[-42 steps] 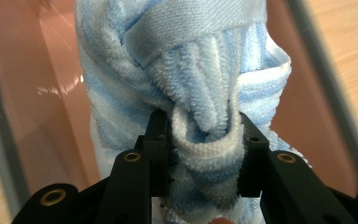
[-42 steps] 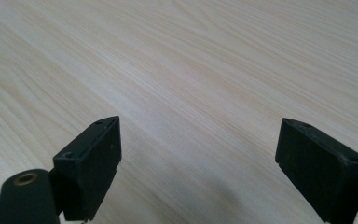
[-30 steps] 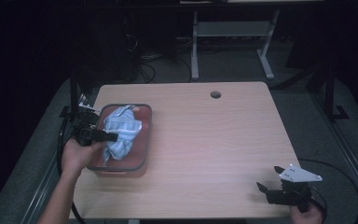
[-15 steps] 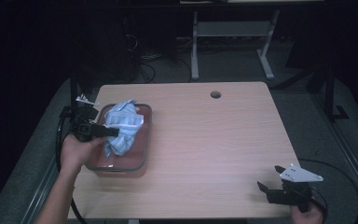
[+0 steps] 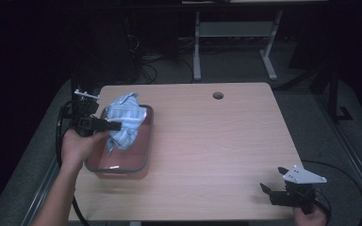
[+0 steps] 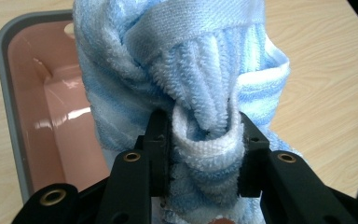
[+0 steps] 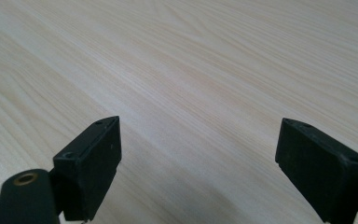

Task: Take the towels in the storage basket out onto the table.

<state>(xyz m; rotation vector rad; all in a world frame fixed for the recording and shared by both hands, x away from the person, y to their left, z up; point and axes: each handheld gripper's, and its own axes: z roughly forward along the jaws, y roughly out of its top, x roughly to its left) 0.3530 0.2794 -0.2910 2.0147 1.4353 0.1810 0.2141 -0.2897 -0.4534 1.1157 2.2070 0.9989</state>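
At the left of the high view, our left tongs (image 5: pixel 114 125) pinch the crumpled light-blue striped terry towel (image 5: pixel 125 120), which hangs lengthwise over the grey-rimmed pink plastic tub (image 5: pixel 141 162). Our right tongs (image 5: pixel 267 189) wait wide open and empty at lower right, well apart.

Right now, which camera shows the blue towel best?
The left gripper view: the towel is close up, bunched and pinched in the left gripper. The high view shows it small and far off, lifted over the pink tray. The right gripper view shows bare table.
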